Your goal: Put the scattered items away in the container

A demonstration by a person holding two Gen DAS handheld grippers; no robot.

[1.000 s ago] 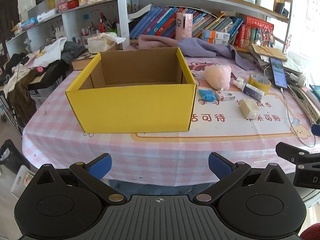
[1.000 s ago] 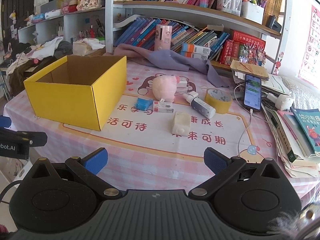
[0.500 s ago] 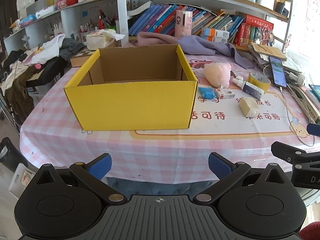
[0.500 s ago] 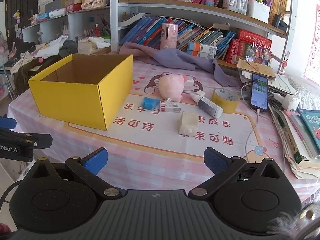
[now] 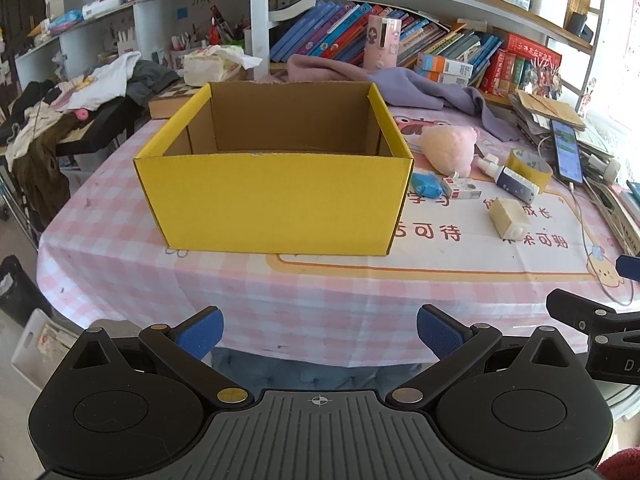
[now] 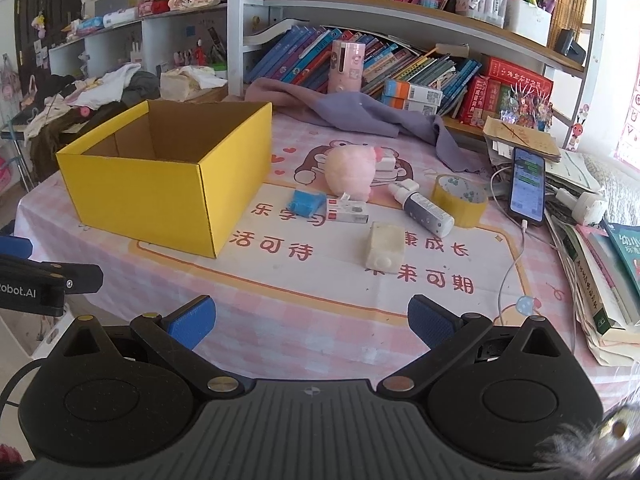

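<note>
Yellow box (image 6: pixel 160 184) looks empty; plush (image 6: pixel 350 172), bottle (image 6: pixel 424 210), tape (image 6: pixel 460 200) sit mid-frame on table. Left gripper (image 5: pixel 318 330) and right gripper (image 6: pixel 312 320) both spread wide, holding nothing.

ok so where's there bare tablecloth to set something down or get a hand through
Free: the strip of tablecloth between the near table edge and the cream block, and the near-left corner in front of the yellow box. Crowded: right of the box, where the blue packet, pink plush, spray bottle and tape roll cluster.
</note>
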